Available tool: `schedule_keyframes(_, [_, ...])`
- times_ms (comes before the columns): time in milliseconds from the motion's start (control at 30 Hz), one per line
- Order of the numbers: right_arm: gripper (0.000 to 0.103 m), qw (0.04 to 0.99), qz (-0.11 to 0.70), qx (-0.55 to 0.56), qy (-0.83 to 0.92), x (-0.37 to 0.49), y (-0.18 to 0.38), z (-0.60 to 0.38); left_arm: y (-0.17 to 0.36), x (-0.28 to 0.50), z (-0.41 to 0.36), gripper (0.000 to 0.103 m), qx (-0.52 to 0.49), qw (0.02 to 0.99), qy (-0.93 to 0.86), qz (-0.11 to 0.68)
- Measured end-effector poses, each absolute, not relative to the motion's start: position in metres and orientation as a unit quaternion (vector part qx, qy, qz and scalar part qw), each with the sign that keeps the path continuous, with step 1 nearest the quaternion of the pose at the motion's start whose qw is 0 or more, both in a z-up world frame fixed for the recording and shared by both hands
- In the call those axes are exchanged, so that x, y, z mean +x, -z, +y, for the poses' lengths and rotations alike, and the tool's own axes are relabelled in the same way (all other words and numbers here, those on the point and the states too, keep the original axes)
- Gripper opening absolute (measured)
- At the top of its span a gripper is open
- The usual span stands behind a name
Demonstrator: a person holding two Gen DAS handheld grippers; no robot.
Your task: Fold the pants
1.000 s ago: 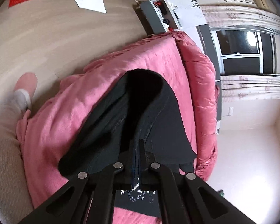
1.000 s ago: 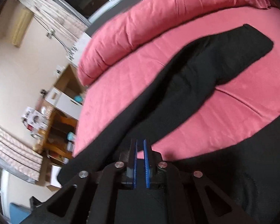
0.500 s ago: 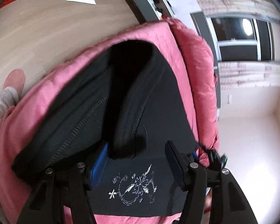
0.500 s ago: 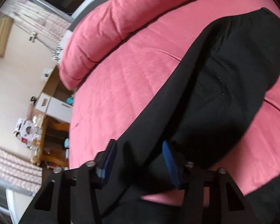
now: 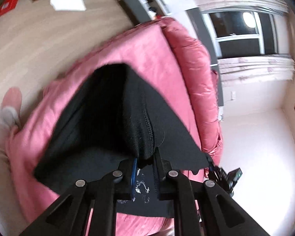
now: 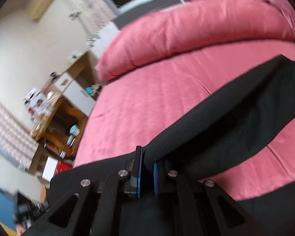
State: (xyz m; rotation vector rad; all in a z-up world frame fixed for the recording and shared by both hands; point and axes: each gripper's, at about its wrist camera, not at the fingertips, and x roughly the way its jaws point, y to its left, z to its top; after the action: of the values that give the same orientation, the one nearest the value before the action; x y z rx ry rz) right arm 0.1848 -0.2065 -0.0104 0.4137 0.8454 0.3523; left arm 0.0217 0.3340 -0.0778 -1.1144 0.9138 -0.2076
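Black pants (image 5: 108,118) lie on a pink bed (image 5: 147,59), partly folded over themselves, with a white print near the lower edge. My left gripper (image 5: 144,165) is shut on a bunched fold of the pants and lifts it. In the right wrist view the pants (image 6: 236,118) stretch across the bed (image 6: 157,98) toward the far right. My right gripper (image 6: 147,167) is shut on a fold of the same black cloth. The other gripper shows at the right edge of the left wrist view (image 5: 224,175).
A rolled pink duvet (image 6: 196,29) runs along the far side of the bed. Wooden floor (image 5: 39,39) with a white paper (image 5: 68,2) lies left of the bed. A wooden shelf (image 6: 57,125) with clutter stands beyond the bed. My slippered foot (image 5: 9,102) is at the left.
Both grippers were shut on the pants, opened half a second ago, and have now closed again on new folds of the cloth. The pants are more bunched and folded over.
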Motion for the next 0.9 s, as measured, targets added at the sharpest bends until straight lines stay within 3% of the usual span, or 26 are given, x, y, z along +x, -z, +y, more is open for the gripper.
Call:
schedule_keyframes(167, [0.01, 0.871, 0.399, 0.199, -0.206, 0.107, 0.004, -0.209, 0.074, 0.002, 0.347, 0.013, -0.488, 0.76, 0.073, 0.423])
schedule_keyframes(333, [0.01, 0.842, 0.45, 0.218, -0.201, 0.045, 0.056, -0.208, 0.105, -0.01, 0.346, 0.013, -0.462, 0.754, 0.025, 0.466])
schedule_keyframes(533, [0.009, 0.797, 0.513, 0.268, -0.174, 0.033, 0.127, -0.211, 0.136, -0.022, 0.347, 0.013, -0.461, 0.743, 0.005, 0.485])
schedule_keyframes(667, [0.012, 0.79, 0.516, 0.281, -0.173, 0.038, 0.133, -0.212, 0.134, -0.024, 0.345, 0.017, -0.449, 0.756, 0.009, 0.476])
schedule_keyframes(700, [0.019, 0.788, 0.516, 0.29, -0.172, 0.038, 0.134, -0.214, 0.132, -0.024, 0.342, 0.023, -0.443, 0.761, 0.015, 0.474])
schedule_keyframes(733, [0.038, 0.784, 0.517, 0.301, -0.165, 0.037, 0.136, -0.217, 0.131, -0.023, 0.339, 0.032, -0.443, 0.761, 0.019, 0.474])
schedule_keyframes(800, [0.054, 0.785, 0.511, 0.317, -0.152, 0.034, 0.136, -0.226, 0.132, -0.021, 0.337, 0.035, -0.464, 0.753, 0.029, 0.465])
schedule_keyframes(900, [0.054, 0.782, 0.487, 0.367, -0.127, 0.027, 0.138, -0.25, 0.136, -0.022, 0.337, 0.035, -0.498, 0.741, 0.029, 0.45])
